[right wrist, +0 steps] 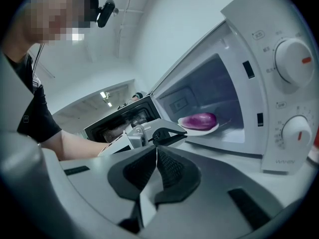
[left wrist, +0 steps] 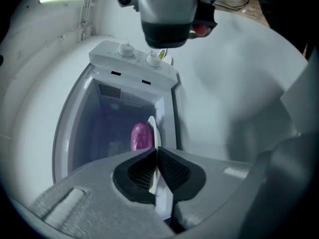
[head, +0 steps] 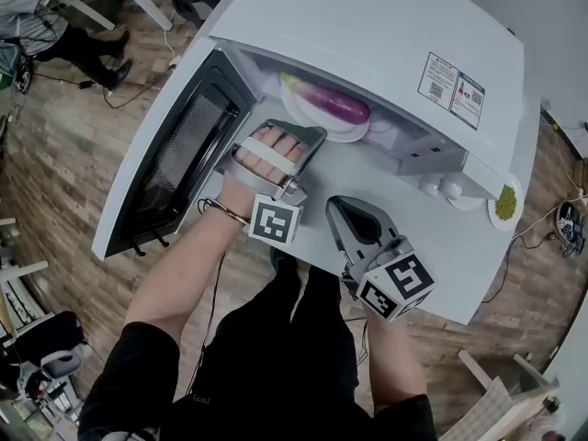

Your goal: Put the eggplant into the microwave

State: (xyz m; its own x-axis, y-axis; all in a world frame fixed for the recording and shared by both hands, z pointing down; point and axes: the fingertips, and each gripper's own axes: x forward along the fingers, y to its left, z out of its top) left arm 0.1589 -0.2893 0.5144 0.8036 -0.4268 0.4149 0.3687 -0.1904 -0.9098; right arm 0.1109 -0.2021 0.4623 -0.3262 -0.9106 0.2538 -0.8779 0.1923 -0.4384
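From here I see the eggplant (head: 338,107) lying on a white plate (head: 312,125) inside the microwave (head: 367,26), toward the left of the cavity, with the door (head: 170,159) swung wide open to the left. The left gripper (head: 320,136) sits at the mouth of the cavity, pointing in toward the plate. In the left gripper view its fingers (left wrist: 169,168) are closed tip to tip, and I make out nothing pinched between them. The plate's rim (left wrist: 153,128) stands edge-on just beyond the tips with the eggplant (left wrist: 141,136) beside it, and I can't tell whether the tips touch that rim. The right gripper (head: 338,206) is over the white bench (head: 432,246) in front of the microwave, just right of the left one and well short of the opening. Its fingers (right wrist: 172,168) are also closed together and empty. The right gripper view looks across the bench at the left gripper (right wrist: 182,133), and past it at the eggplant (right wrist: 198,120) on its plate (right wrist: 202,130) inside. The two control knobs (right wrist: 294,59) are on the panel to the right.
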